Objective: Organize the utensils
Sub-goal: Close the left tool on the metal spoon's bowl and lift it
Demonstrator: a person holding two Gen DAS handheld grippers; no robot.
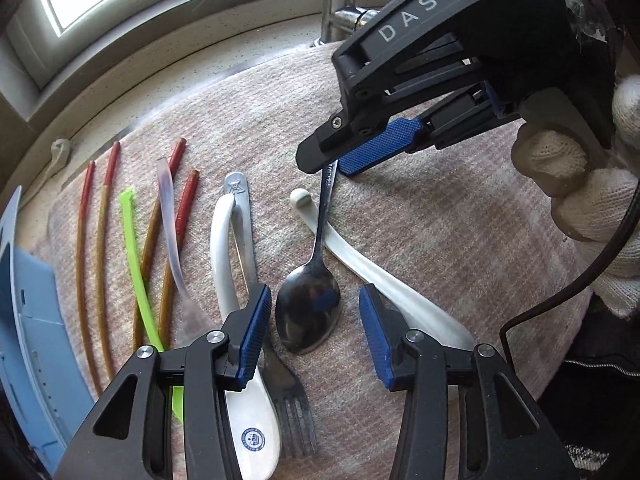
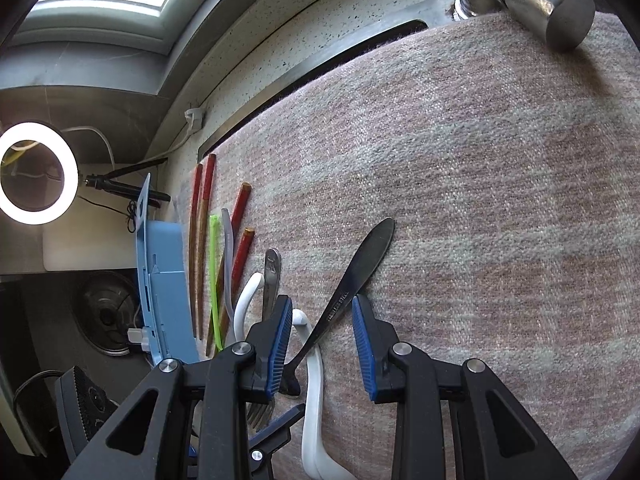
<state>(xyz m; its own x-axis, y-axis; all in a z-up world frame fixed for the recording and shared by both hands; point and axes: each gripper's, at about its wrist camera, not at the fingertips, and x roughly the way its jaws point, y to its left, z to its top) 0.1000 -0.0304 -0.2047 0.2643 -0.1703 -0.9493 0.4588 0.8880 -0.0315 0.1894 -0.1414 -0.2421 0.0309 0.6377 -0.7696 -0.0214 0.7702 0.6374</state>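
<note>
Sorting cutlery on the towel (image 1: 420,240): right gripper (image 1: 326,160) pinches the steel spoon (image 1: 310,312) by its handle; left gripper (image 1: 316,320), jaws parted, straddles its bowl. Next move likely needs lifting it off the white spoon (image 1: 380,272) it crosses mid-towel.

Pink and grey woven cloth (image 1: 420,232). Brown chopsticks (image 1: 82,248) with red tops. Bright green stick (image 1: 138,264). Shiny silver metal spoon (image 1: 310,312). White soup spoon (image 1: 224,248). Blue ridged fingers (image 1: 252,336) on black frames. Speckled pale desk (image 2: 304,24). Light blue holder (image 2: 166,280).
</note>
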